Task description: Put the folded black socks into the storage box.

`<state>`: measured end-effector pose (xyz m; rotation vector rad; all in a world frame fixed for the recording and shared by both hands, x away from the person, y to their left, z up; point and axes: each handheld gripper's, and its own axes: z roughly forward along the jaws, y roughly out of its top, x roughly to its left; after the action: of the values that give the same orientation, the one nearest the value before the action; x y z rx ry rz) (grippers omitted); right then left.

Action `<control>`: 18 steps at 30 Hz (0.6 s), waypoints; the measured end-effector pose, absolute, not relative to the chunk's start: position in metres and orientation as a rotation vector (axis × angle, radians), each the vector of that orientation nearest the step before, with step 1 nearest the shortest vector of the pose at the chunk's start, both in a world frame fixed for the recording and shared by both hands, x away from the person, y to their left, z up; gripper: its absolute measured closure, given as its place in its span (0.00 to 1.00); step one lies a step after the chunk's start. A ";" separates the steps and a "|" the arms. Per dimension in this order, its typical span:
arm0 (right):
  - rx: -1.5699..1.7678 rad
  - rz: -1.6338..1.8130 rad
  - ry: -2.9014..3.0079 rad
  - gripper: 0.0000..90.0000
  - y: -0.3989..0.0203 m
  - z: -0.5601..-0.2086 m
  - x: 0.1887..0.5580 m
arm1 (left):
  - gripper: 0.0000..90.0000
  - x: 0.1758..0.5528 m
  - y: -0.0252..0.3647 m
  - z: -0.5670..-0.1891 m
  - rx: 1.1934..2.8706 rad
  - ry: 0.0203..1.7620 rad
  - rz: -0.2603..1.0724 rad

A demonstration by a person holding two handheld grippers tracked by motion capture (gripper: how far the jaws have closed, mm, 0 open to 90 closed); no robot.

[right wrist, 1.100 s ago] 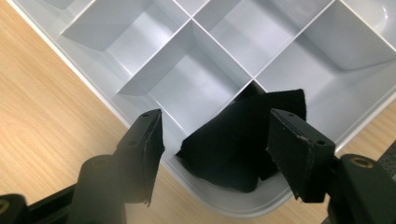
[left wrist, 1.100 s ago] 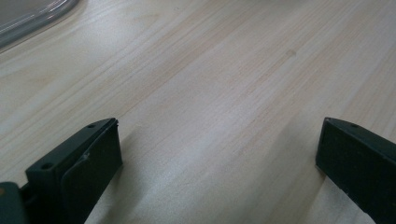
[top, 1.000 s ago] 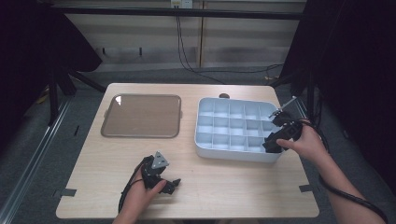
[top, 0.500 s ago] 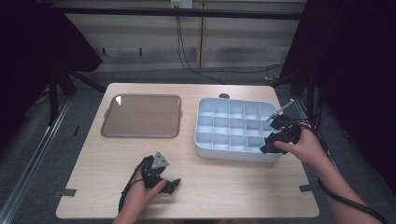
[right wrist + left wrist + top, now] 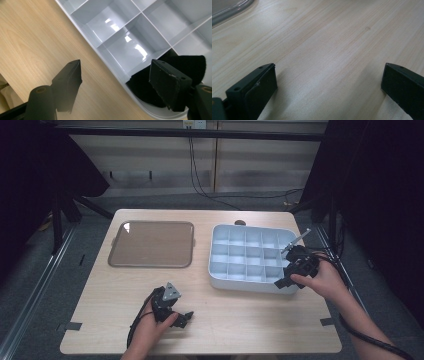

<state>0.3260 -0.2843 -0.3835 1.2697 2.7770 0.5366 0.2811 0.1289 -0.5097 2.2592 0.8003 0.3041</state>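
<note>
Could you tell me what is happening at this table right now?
A person holds a gripper in each hand at a wooden table. The right gripper is at the near right corner of a white compartment tray, where a black cloth-like piece lies in the corner compartment. Its jaws have just been opening and stand apart, astride the tray's rim, pressing on nothing. The left gripper rests open over bare wood. A clear lid lies to the tray's left.
</note>
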 end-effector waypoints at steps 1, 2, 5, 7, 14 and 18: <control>1.271 0.534 2.781 0.28 -0.283 -0.383 0.325 | 0.00 0.281 0.129 -0.510 2.259 0.801 0.304; 1.265 0.534 2.784 0.28 -0.282 -0.383 0.325 | 0.00 0.281 0.129 -0.510 2.257 0.802 0.304; 1.259 0.533 2.790 0.28 -0.280 -0.383 0.324 | 0.00 0.281 0.129 -0.510 2.258 0.801 0.304; 1.246 0.537 2.794 0.28 -0.279 -0.384 0.324 | 0.00 0.281 0.129 -0.510 2.254 0.804 0.302; 1.224 0.532 2.815 0.26 -0.271 -0.384 0.321 | 0.00 0.281 0.129 -0.510 2.255 0.804 0.303; 1.210 0.536 2.822 0.26 -0.268 -0.384 0.319 | 0.00 0.281 0.129 -0.510 2.254 0.804 0.303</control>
<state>0.3189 -0.2684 -0.3836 1.2096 2.8219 0.5360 0.2809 0.1286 -0.5099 2.2545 0.8038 0.3033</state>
